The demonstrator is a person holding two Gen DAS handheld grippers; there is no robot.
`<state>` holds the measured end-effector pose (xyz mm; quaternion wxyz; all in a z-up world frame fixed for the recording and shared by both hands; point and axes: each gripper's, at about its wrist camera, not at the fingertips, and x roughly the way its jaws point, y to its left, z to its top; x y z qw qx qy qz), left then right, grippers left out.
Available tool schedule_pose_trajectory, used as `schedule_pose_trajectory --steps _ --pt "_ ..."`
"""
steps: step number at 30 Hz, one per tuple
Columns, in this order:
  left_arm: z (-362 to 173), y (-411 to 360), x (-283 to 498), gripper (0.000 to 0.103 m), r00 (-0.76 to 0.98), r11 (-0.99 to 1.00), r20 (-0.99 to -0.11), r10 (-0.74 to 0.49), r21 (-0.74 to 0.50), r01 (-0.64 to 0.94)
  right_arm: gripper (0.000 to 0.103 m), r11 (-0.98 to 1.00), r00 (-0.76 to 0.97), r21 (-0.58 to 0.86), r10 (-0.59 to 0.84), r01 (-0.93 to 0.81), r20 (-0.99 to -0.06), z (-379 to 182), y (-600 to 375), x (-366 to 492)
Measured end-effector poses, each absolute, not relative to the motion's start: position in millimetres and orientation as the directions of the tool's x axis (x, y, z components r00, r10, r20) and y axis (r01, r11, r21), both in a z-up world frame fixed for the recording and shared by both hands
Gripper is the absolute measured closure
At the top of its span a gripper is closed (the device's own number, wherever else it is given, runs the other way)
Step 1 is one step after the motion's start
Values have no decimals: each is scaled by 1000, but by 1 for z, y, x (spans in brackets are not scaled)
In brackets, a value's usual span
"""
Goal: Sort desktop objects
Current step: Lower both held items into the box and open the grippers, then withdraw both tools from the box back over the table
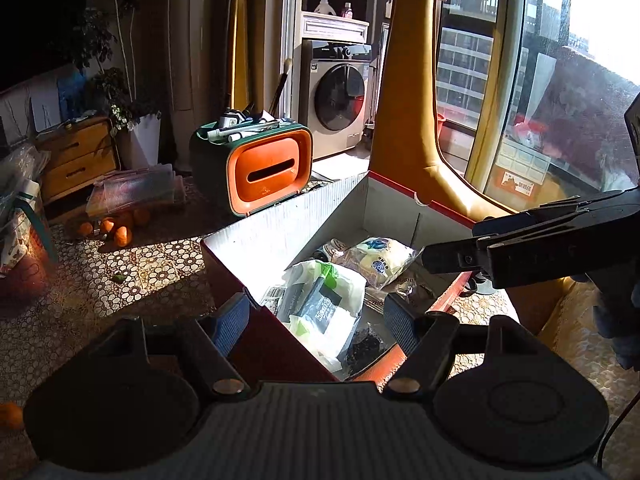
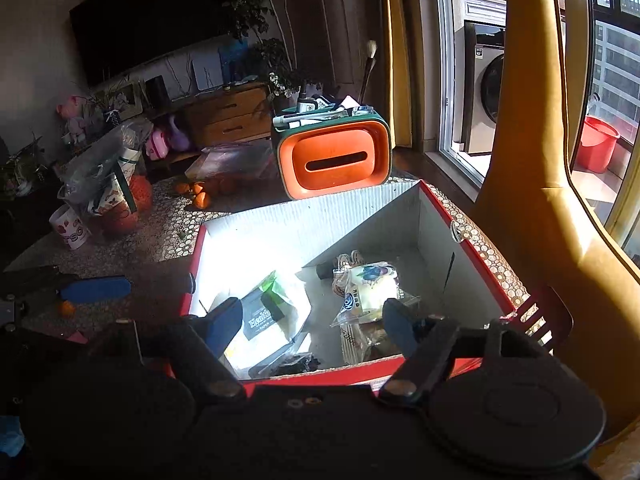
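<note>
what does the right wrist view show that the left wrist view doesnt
Only the right wrist view shows the red bucket outside the window, the white mug and the pink plush toy. Only the left wrist view shows the right gripper from the side, reaching toward the box. Both show the red cardboard box of packaged goods, the orange and green organizer, the oranges and the washing machine.

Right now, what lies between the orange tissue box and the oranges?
Bare patterned tablecloth, in the left wrist view, between the tissue box and oranges.
</note>
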<state>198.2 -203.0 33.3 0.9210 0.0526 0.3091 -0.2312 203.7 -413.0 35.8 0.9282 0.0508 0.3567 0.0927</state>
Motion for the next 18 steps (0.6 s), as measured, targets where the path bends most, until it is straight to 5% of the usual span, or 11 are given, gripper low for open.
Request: schedule_pose_trajectory --steps 18 --pt "51 -97 139 29 775 934 -538 -332 -73 350 17 950 734 157 307 -269 -606 59 -320 151"
